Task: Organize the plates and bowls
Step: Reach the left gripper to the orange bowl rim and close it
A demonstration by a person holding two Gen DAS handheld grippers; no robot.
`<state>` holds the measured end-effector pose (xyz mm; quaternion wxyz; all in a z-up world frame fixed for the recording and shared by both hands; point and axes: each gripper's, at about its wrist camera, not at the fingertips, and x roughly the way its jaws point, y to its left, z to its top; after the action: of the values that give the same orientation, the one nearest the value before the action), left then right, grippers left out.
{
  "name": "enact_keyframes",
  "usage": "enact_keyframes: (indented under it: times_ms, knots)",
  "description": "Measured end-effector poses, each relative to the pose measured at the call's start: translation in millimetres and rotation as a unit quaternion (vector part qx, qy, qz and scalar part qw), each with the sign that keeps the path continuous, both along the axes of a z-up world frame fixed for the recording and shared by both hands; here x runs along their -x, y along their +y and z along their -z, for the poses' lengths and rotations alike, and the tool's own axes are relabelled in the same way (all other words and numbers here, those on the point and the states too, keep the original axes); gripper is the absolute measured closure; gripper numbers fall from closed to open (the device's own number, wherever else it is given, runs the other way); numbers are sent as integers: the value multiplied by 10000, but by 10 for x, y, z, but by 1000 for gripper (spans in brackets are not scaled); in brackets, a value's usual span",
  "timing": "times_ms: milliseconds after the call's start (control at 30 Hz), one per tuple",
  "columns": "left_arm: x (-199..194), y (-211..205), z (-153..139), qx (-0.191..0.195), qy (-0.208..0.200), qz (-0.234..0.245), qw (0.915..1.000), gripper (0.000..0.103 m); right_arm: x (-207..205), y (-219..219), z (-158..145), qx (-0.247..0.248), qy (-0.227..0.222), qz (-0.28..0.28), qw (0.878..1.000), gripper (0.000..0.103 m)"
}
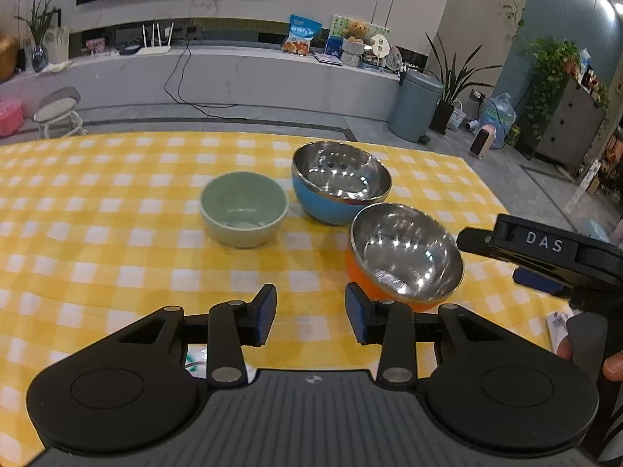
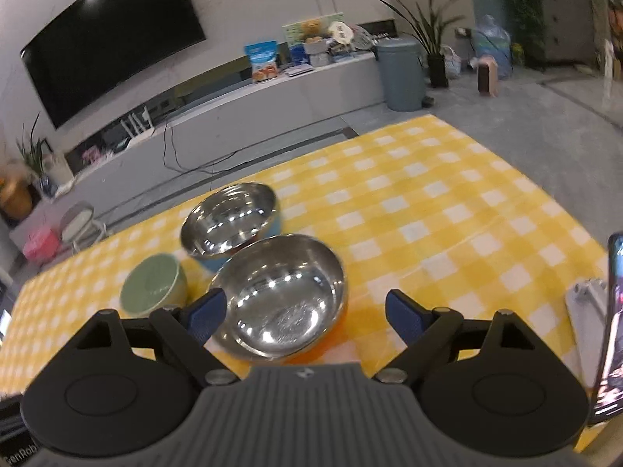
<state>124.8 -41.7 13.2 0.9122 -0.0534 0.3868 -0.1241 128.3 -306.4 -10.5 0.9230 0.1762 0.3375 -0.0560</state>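
Observation:
Three bowls stand on a yellow checked tablecloth (image 1: 97,210). A pale green ceramic bowl (image 1: 243,208) is on the left, a steel bowl with a blue outside (image 1: 340,181) is behind, and a steel bowl with an orange outside (image 1: 405,253) is nearest. My left gripper (image 1: 310,313) is open and empty, just in front of the orange bowl's left side. My right gripper (image 2: 305,313) is open wide, with the orange bowl (image 2: 280,295) between its fingers, not gripped. The blue bowl (image 2: 229,225) and green bowl (image 2: 153,286) lie beyond it. The right gripper also shows in the left wrist view (image 1: 545,253).
A phone on a stand (image 2: 611,327) is at the table's right edge. Beyond the table's far edge are a grey bin (image 1: 414,105), a TV bench (image 1: 233,74), a small stool (image 1: 58,111) and potted plants.

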Motion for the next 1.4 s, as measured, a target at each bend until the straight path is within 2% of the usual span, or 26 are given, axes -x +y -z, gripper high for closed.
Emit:
enact_keyframes:
  times_ms: [167, 333, 400, 633, 767, 900, 1100, 1167, 1267, 1333, 1400]
  knots:
    - [-145, -83, 27, 211, 54, 150, 9996, 56, -113, -203, 52, -104, 129, 239, 9996, 17]
    - [-335, -178, 40, 513, 124, 144, 9985, 44, -328, -267, 17, 28, 256, 237, 9994, 20]
    - [-412, -206, 58, 586, 200, 119, 9980, 43, -385, -273, 12, 15, 268, 184, 9995, 21]
    - [-595, -364, 152, 425, 231, 171, 9987, 43, -656, -285, 116, -15, 549, -52, 9985, 29]
    - [-703, -388, 251, 447, 320, 180, 9983, 43, -748, -351, 188, -232, 685, -123, 9973, 33]
    - [-792, -426, 357, 352, 468, 107, 9982, 44, -779, -431, 267, -522, 797, -123, 9954, 41]
    - [-810, -441, 456, 393, 646, 127, 9971, 46, -778, -441, 374, -663, 1004, -149, 9926, 54]
    - [-799, -437, 456, 329, 634, 102, 9974, 50, -775, -438, 418, -654, 1117, -126, 9915, 57]
    - [-790, -441, 445, 328, 667, 101, 9972, 61, -754, -428, 476, -663, 1231, -134, 9901, 67]
    - [-794, -447, 442, 271, 710, 83, 9971, 71, -749, -416, 500, -673, 1291, -157, 9892, 79]
    - [-787, -460, 434, 176, 719, 72, 9972, 82, -735, -402, 515, -730, 1296, -182, 9887, 84]
